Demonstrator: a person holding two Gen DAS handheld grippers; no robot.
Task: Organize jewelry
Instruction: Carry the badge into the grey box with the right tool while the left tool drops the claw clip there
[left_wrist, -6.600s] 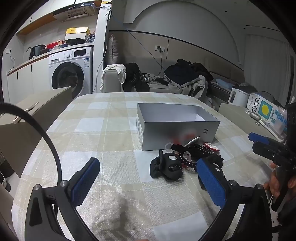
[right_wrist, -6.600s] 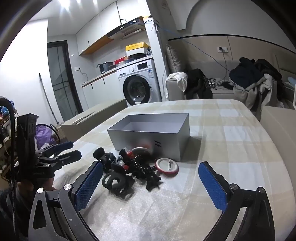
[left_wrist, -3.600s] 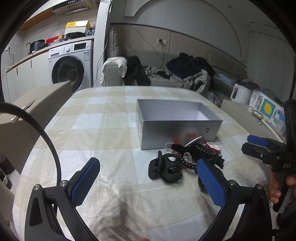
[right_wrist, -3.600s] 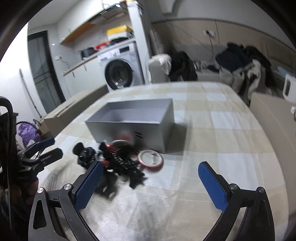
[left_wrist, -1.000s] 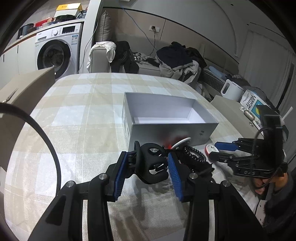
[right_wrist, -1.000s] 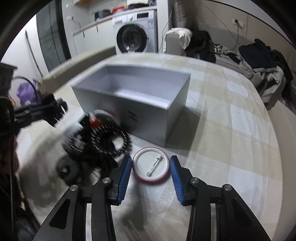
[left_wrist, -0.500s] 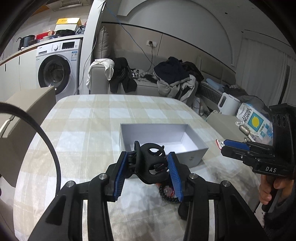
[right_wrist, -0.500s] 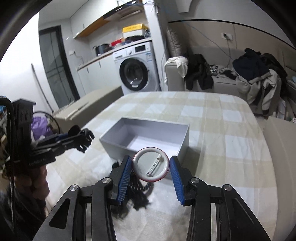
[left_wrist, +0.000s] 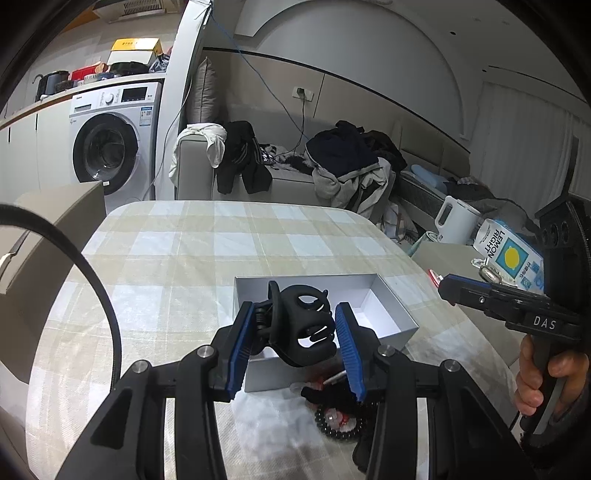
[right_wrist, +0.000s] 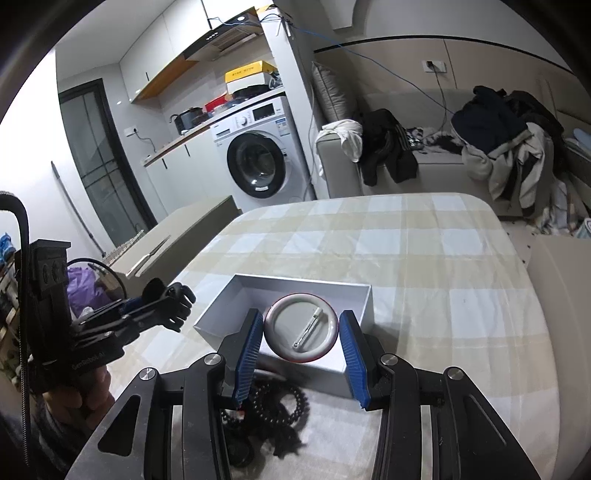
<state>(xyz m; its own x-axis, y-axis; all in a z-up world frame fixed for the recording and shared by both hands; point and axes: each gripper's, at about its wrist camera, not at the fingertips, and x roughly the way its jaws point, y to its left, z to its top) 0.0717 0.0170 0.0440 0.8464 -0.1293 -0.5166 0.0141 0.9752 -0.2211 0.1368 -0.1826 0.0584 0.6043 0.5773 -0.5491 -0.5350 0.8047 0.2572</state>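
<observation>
My left gripper (left_wrist: 295, 338) is shut on a black claw hair clip (left_wrist: 301, 328) and holds it in the air above the near part of the open grey box (left_wrist: 388, 306). My right gripper (right_wrist: 301, 345) is shut on a round red-rimmed pin badge (right_wrist: 301, 332), held above the same box (right_wrist: 229, 299). A pile of black beaded bracelets and small red pieces (left_wrist: 334, 410) lies on the table in front of the box; it also shows in the right wrist view (right_wrist: 273, 406). Each gripper shows in the other's view, the right one (left_wrist: 495, 299) and the left one (right_wrist: 155, 310).
The table has a checked cloth (left_wrist: 184, 258). A cardboard box (right_wrist: 177, 236) stands off its left side. A white kettle (left_wrist: 456, 219) and a lemon carton (left_wrist: 511, 254) stand on the right. A sofa with clothes (left_wrist: 332, 162) and a washing machine (left_wrist: 110, 144) lie behind.
Both grippers closed from wide open onto their items on the table, then lifted them. In the last half second both rose a little higher and came over the box.
</observation>
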